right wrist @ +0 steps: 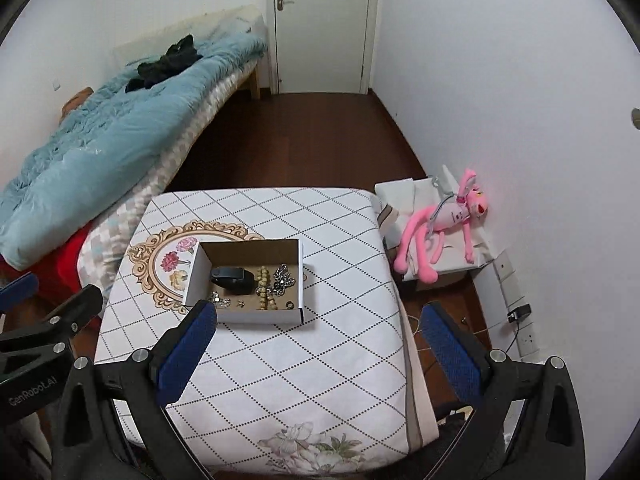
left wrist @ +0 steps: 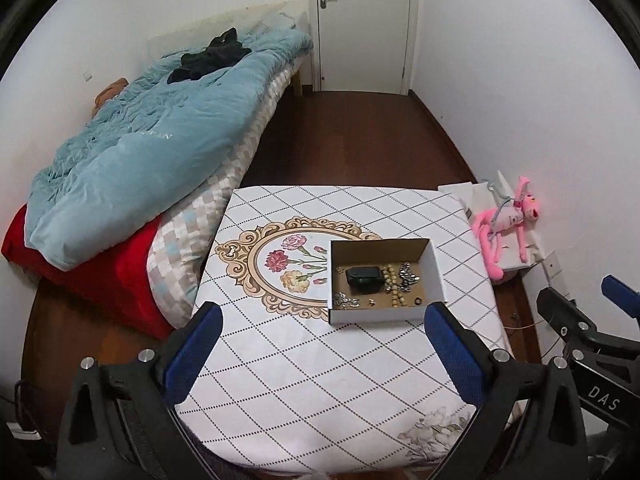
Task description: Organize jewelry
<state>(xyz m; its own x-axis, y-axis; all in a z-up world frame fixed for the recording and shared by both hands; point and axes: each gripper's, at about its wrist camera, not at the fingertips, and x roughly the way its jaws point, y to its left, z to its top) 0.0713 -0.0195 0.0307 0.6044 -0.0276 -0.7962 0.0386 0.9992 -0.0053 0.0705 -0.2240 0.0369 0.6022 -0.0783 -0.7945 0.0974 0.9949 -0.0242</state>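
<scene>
Hovering short of cardboard box (left wrist: 386, 280) mid-table (left wrist: 312, 376); left gripper (left wrist: 320, 344) & right gripper (right wrist: 318, 340) wide open, empty. Beads (right wrist: 262, 286), chain (right wrist: 282, 278), possibly rings inside. Descend vertically, pinch one piece.

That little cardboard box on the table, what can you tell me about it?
The cardboard box is a shallow open tray, white outside and brown inside, with no lid in sight. It sits flat on the table, partly over the cloth's flower medallion. Inside lie a black case, a string of pale beads, a silvery chain and several small pieces. Neither gripper touches it.
</scene>
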